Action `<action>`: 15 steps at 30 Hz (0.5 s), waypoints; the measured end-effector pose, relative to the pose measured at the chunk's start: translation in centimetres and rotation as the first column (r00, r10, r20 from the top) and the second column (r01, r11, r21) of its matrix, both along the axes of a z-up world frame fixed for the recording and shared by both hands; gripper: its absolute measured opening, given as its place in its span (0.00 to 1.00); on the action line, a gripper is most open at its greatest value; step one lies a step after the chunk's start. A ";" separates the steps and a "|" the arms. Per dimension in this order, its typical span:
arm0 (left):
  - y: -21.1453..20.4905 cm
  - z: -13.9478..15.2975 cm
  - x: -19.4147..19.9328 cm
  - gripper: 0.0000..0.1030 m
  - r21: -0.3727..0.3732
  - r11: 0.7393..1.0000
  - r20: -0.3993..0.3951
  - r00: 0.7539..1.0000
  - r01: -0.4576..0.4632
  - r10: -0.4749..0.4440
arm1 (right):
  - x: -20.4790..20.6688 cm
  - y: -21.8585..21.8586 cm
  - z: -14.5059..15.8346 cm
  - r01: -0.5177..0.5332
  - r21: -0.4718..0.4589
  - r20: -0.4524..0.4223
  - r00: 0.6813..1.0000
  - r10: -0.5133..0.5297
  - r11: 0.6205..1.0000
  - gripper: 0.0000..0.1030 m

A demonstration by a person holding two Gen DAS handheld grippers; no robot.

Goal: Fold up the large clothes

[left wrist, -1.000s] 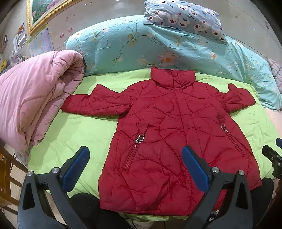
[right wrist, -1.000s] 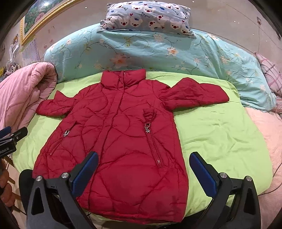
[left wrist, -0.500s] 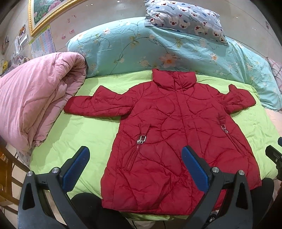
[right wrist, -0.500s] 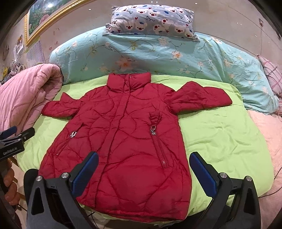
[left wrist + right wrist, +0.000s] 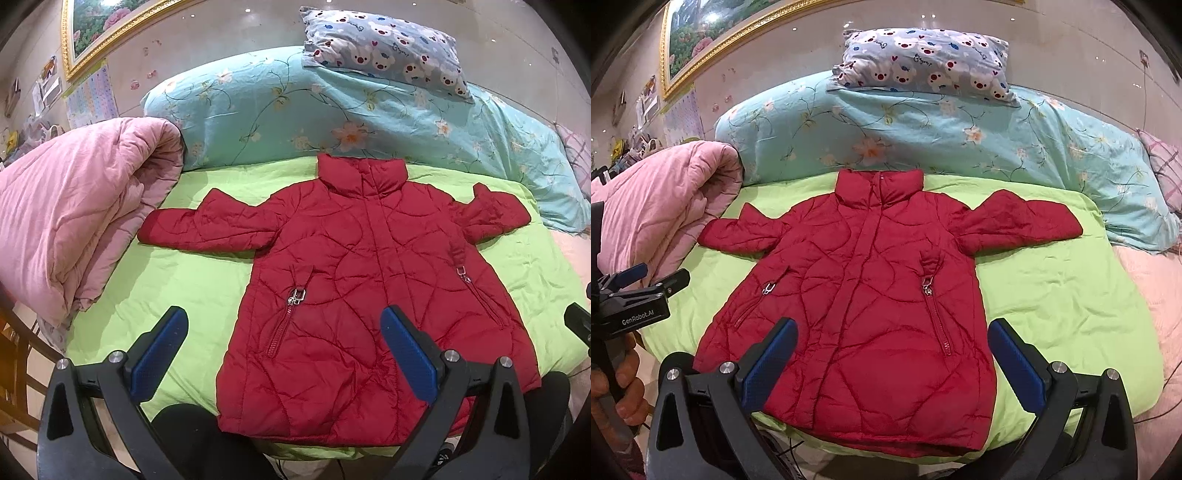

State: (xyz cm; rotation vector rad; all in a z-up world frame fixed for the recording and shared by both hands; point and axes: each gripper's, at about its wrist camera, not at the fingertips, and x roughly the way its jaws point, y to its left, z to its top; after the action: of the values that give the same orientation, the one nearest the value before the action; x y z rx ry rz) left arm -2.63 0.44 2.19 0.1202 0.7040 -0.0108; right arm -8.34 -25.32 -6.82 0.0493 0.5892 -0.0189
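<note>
Both of my claws are spread wide and hold nothing. The red padded jacket (image 5: 354, 295) lies flat on the green bed sheet (image 5: 184, 280), front up, collar away from me, sleeves out to either side. Its hem sits just ahead of my left claw (image 5: 284, 347); seen from my right claw (image 5: 892, 350), the hem lies between and just beyond the fingertips.

My worry is the padding. The jacket looks puffy and slick, so if I pinch only the top layer at a sleeve cuff, I expect the shell to slide out of the pads or the back layer to stay behind and bunch. The left sleeve (image 5: 207, 225), far ahead and to the left of my left claw, ends close to the rolled pink quilt (image 5: 74, 214); reaching there I could snag the quilt edge as well. The right sleeve (image 5: 1015, 225) lies ahead and right of my right claw with open sheet around it, which looks safer. The hem lies at the near bed edge, so a careless pull toward me could drag the jacket off. The loose sheet may also lift with it.
</note>
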 end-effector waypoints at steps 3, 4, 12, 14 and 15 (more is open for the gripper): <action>0.0 0.0 -0.1 1.00 -0.001 1.000 0.001 1.000 0.001 -0.001 | 0.1 0.1 -0.3 -0.006 0.003 -0.012 1.000 0.006 1.000 1.00; 0.0 0.0 0.0 1.00 0.000 1.000 0.000 1.000 0.002 -0.002 | 0.0 0.1 -0.4 -0.007 0.003 -0.014 1.000 0.007 1.000 1.00; 0.0 -0.2 -0.2 1.00 -0.002 1.000 -0.001 1.000 0.007 -0.007 | -0.2 0.1 -0.6 -0.005 0.003 -0.017 1.000 0.006 1.000 1.00; -0.1 -0.2 -0.2 1.00 0.001 1.000 0.000 1.000 0.007 -0.007 | -0.2 0.0 -0.6 -0.003 0.005 -0.016 1.000 0.003 1.000 1.00; -0.1 -0.2 -0.2 1.00 0.001 1.000 0.001 1.000 0.007 -0.007 | -0.2 0.0 -0.7 -0.002 0.006 -0.016 1.000 0.003 1.000 1.00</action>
State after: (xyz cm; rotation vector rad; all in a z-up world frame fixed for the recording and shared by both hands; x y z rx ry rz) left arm -2.85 0.36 1.99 0.1230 0.7030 -0.0168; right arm -8.56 -25.32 -7.48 0.0546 0.6050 -0.0150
